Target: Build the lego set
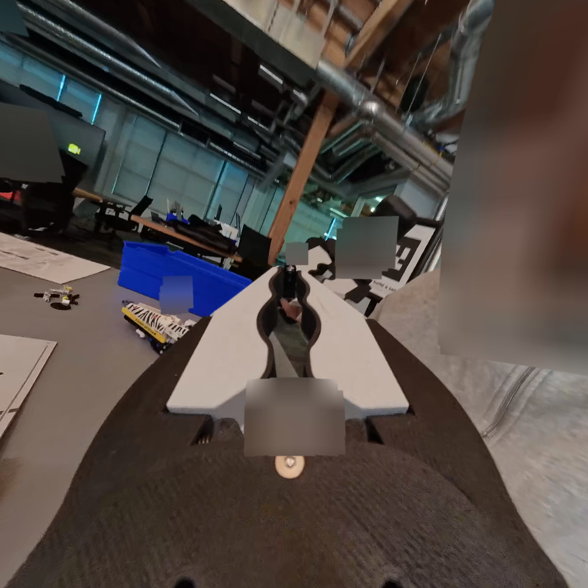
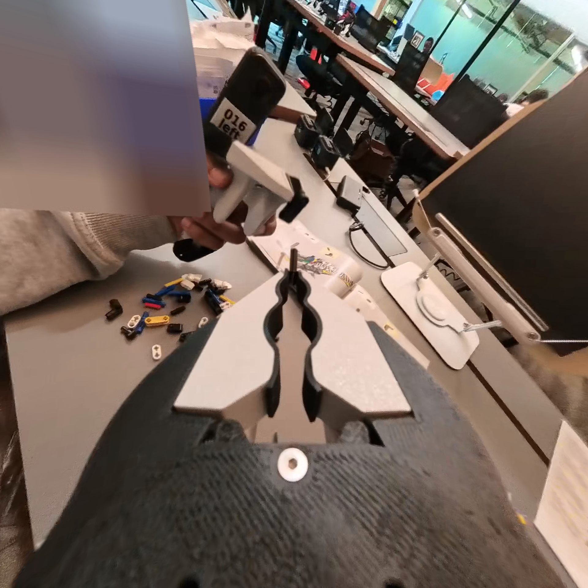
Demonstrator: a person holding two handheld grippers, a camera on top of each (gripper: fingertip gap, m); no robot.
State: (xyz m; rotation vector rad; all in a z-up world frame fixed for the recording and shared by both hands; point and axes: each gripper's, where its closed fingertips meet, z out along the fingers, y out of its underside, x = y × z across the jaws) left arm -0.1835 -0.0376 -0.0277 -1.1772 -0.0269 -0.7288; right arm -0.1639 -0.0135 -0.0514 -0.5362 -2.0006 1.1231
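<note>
My left gripper (image 1: pixel 290 274) is raised off the table and shut on a small black lego piece (image 1: pixel 289 283) at its tips. It also shows from the side in the right wrist view (image 2: pixel 294 199), held in a hand above the table. My right gripper (image 2: pixel 292 277) is shut on a thin black lego axle (image 2: pixel 293 259) that sticks out past the fingertips. A partly built zebra-striped lego model (image 1: pixel 156 323) lies on the grey table (image 1: pixel 89 318). A pile of loose lego pieces (image 2: pixel 171 307) lies left of my right gripper.
A blue bin (image 1: pixel 152 270) stands behind the model. A few small parts (image 1: pixel 59 297) and paper sheets (image 1: pixel 47 264) lie at the left. An instruction sheet (image 2: pixel 313 264), a white striped roll (image 2: pixel 345 280), a monitor stand base (image 2: pixel 429 315) and a dark monitor (image 2: pixel 509 222) are ahead and right. A grey sleeve (image 2: pixel 47 251) rests at the left.
</note>
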